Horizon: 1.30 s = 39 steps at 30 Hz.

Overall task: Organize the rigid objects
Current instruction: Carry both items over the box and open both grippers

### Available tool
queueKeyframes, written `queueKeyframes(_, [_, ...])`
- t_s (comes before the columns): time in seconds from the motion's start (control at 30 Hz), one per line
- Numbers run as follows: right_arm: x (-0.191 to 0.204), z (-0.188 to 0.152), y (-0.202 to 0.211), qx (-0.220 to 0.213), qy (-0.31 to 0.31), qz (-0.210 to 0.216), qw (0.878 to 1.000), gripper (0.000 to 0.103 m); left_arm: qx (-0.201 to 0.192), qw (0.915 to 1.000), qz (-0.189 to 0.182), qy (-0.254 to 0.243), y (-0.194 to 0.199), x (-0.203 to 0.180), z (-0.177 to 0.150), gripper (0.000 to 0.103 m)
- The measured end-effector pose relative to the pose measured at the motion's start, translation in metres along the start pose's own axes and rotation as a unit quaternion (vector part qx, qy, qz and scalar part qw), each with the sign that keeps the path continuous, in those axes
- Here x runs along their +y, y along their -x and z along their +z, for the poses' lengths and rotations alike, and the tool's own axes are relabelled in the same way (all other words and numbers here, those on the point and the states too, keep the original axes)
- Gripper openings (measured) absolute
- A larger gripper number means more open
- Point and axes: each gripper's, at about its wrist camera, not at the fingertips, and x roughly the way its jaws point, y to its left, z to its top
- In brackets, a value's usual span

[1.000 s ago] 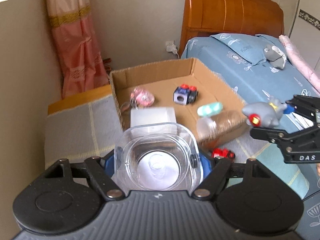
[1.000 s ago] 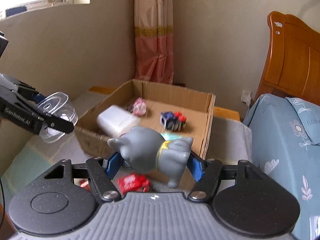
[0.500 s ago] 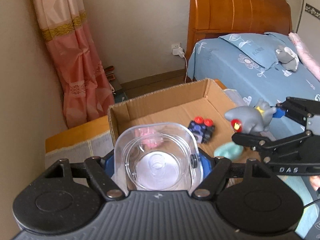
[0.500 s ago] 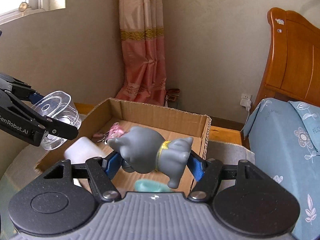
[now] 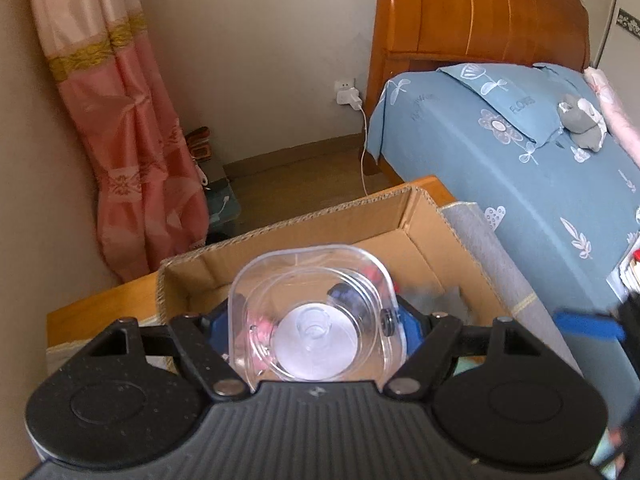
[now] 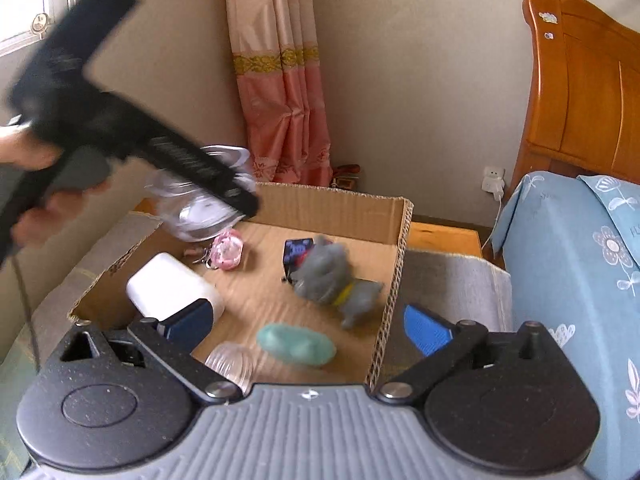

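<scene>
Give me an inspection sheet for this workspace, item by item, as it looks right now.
Surface: grey cloth-covered bench carrying an open brown cardboard box.
Job's things: grey cat figurine, motion-blurred, in the box; clear plastic cup above the box.
Clutter: in the box, white plastic container, pink round keychain, dark blue block toy, mint green oval, clear bottle.
Grippers: left gripper shut on the cup; right gripper open, empty.
Cables: white charger cable hanging from a wall socket.
Surroundings: pink curtain, wooden headboard, blue floral bedding.
</scene>
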Motion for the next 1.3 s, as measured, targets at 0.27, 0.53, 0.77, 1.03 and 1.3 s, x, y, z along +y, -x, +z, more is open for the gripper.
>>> queueKeyframes(0.27, [0.000,-0.009,0.023,-0.009,0.004,-0.004,1.000,0.103,0.016,0.9993,0.032,0.012,-0.036,0.000,0.014,0.081])
queueKeyframes(0.53, [0.010,-0.020,0.033,0.001,0.012,-0.004,1.000,0.103,0.012,0.9982,0.055,0.021,-0.010,0.010,0.004,0.094])
queueKeyframes(0.77, [0.032,-0.030,0.047,0.007,0.008,-0.009,1.000,0.103,-0.008,0.9980,0.058,0.022,0.034,0.009,-0.014,0.095])
queueKeyframes(1.03, [0.051,-0.050,0.077,0.010,-0.013,-0.038,0.999,0.103,-0.036,0.9978,0.048,0.029,0.091,-0.004,-0.053,0.098])
queueKeyframes(1.3, [0.066,-0.085,0.100,0.018,-0.052,-0.070,0.996,0.103,-0.044,0.9978,0.046,0.018,0.127,-0.026,-0.107,0.099])
